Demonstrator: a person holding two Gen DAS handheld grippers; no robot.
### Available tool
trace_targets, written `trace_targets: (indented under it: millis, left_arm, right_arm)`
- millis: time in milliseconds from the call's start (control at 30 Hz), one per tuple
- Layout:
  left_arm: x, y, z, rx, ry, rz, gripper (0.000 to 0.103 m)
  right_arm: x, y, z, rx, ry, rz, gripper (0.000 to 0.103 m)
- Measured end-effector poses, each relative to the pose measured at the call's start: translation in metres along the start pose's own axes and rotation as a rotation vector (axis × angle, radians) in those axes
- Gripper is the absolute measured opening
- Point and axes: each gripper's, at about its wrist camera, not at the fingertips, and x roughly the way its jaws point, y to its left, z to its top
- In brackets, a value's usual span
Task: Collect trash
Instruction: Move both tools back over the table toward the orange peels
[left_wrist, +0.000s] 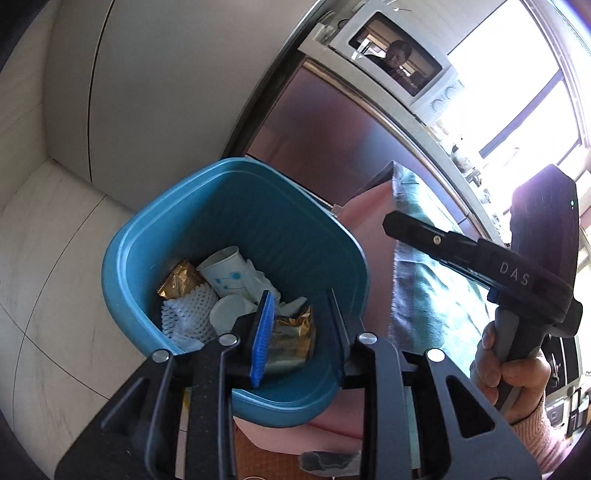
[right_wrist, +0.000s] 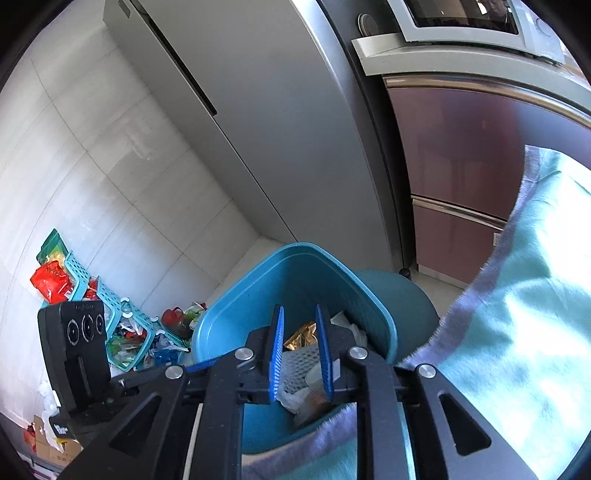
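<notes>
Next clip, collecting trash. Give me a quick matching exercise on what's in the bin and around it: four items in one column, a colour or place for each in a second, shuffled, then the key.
Items:
1. paper cup
2. foil wrapper
3. foam fruit net
4. towel

Descriptions:
A. gold and crinkled, in the blue bin
B. light teal cloth, outside the bin
C. white mesh, in the bin beside the gold wrapper
D. white with blue print, lying on its side in the bin

Pairs: 1-D, 2-A, 3-C, 4-B
</notes>
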Motion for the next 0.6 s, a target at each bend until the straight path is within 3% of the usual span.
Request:
trace_targets:
  millis: [400,600]
  left_arm:
    - [-0.019,-0.074,-0.013,0.181,-0.032,-0.109,0.034]
    - [-0.009,-0.137,-0.036,0.327,0.012,-0.208,0.038]
  right_arm:
    - [-0.095,-0.01,-0.044,-0.049,-0.112,-0.011,0.027]
    - [-0.164,-0.034,-0.082,-0.018,-0.201,-0.103,0.027]
